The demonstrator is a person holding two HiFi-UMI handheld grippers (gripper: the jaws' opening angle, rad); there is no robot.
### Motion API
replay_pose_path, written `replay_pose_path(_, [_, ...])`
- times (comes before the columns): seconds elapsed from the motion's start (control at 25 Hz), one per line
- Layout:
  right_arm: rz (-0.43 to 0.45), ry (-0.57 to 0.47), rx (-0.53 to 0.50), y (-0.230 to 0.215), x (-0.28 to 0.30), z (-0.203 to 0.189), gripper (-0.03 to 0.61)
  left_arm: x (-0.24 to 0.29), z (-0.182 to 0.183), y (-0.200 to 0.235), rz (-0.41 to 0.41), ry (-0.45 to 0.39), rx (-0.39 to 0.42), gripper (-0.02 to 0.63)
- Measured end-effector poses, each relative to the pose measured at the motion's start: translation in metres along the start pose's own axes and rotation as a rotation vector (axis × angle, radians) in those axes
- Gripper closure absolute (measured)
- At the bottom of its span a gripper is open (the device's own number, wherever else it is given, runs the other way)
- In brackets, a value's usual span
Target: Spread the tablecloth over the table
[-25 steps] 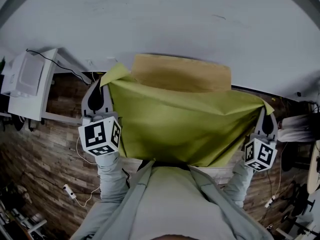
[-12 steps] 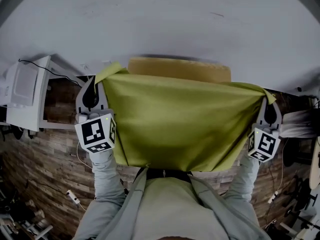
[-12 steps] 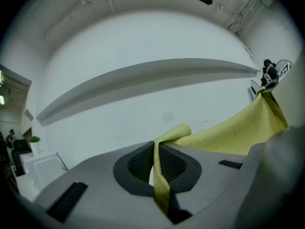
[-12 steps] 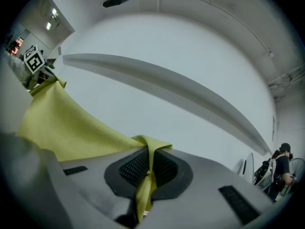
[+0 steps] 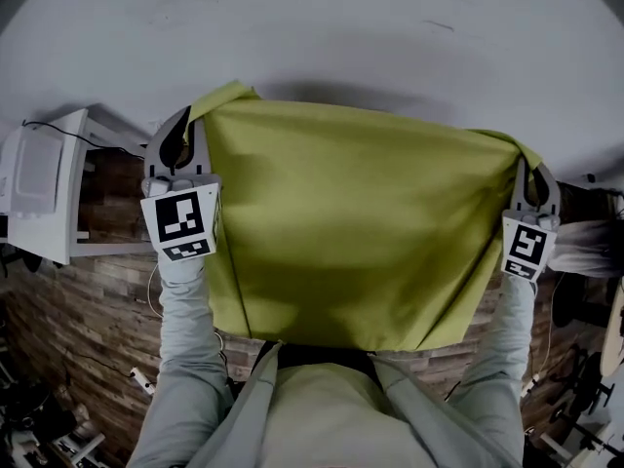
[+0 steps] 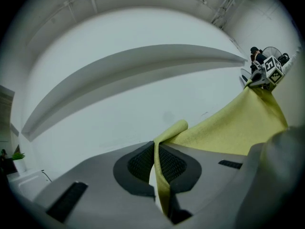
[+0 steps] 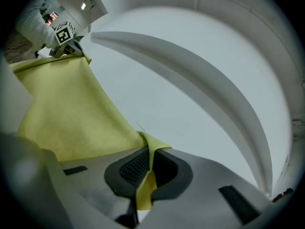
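A yellow-green tablecloth (image 5: 351, 222) hangs stretched flat between my two grippers in the head view and hides the table under it. My left gripper (image 5: 177, 135) is shut on the cloth's far left corner (image 6: 164, 142). My right gripper (image 5: 528, 169) is shut on the far right corner (image 7: 148, 149). In the left gripper view the tablecloth (image 6: 238, 128) runs off to the right gripper (image 6: 261, 78). In the right gripper view the tablecloth (image 7: 71, 109) runs to the left gripper (image 7: 66, 39). Both grippers point nearly level at the white wall (image 5: 322, 37).
A white cabinet (image 5: 39, 183) stands at the left on a wood-pattern floor (image 5: 88, 300) with cables on it. A round fan (image 6: 274, 51) shows behind the right gripper. My grey-sleeved arms (image 5: 185, 349) reach forward at both sides.
Both grippers have moved forward and farther apart with the cloth's corners. The cloth is now pulled taut and covers the brown tabletop that showed beyond it earlier.
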State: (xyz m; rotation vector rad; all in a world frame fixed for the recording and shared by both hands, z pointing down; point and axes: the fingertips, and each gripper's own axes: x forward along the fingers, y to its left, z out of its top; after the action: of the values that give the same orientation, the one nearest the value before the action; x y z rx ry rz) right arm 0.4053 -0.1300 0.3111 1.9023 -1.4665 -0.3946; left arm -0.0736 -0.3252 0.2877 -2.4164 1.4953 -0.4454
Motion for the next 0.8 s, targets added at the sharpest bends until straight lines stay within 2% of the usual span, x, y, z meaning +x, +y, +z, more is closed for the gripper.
replay_pose_path(0.2, [0.021,0.017,-0.018,0.008,0.052,-0.013,0.555,0.049,-0.012,-0.004,-0.018,0.020,0.009,0.588])
replay_pose_path(0.52, [0.014,0.032,-0.036,0.000,0.129,-0.016,0.555,0.116,-0.010,-0.002,-0.019,0.010,0.011,0.588])
replay_pose_path(0.64, [0.034,0.072,-0.015,0.012,0.152,-0.030,0.555,0.139,-0.028,-0.010,-0.030,0.055,0.011,0.588])
replay_pose_path(0.8, [0.073,0.156,0.054,0.043,0.170,-0.070,0.555,0.157,-0.070,-0.031,-0.064,0.148,0.018,0.588])
